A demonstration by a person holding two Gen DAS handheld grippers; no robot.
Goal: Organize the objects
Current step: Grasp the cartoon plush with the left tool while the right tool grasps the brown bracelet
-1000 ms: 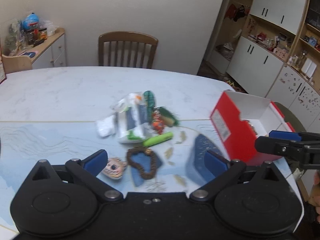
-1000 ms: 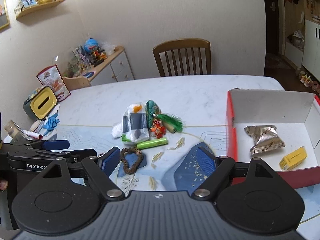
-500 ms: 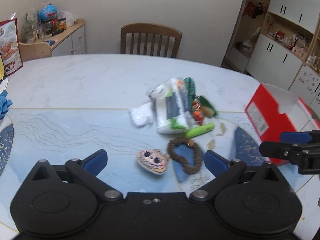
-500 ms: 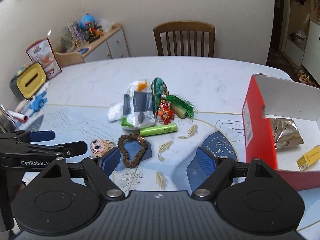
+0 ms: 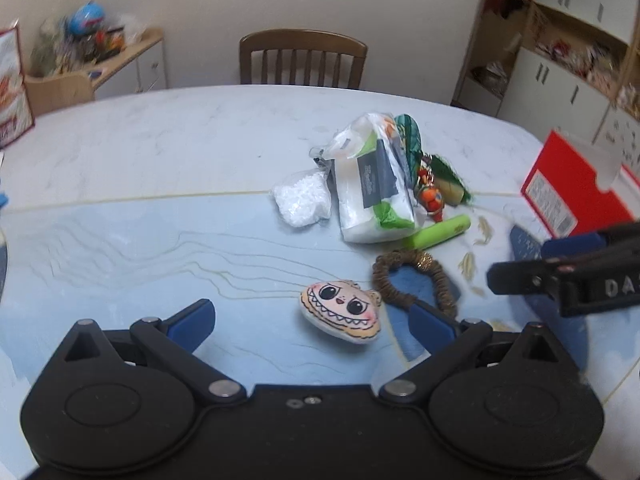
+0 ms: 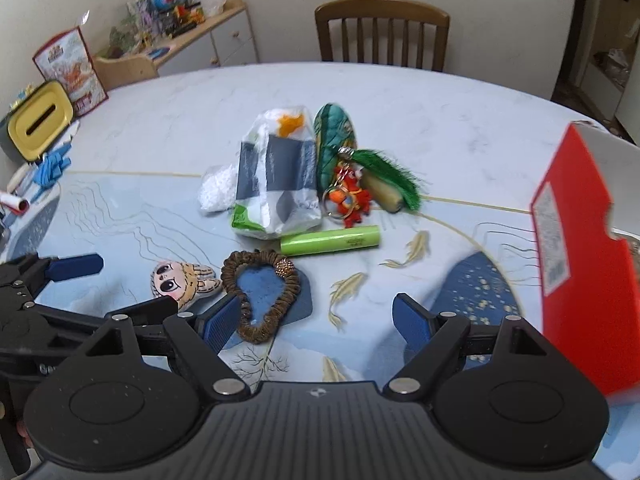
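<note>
Left wrist view: the left claw is spread wide and empty, its blue pads low over the table. A flat cartoon-face charm lies between the pads, nearer the right one. Just beyond it lies a brown scrunchie, then a green tube, a white plastic packet and a small white bag touching the packet's left side. A red box stands at the right table edge.

Right wrist view: the right claw is also wide and empty. The scrunchie lies just ahead of its left pad, with the charm to the left of the scrunchie. The green tube lies farther on, below a red keychain figure and a green tassel. The red box stands close on the right. A wooden chair stands behind the table.
</note>
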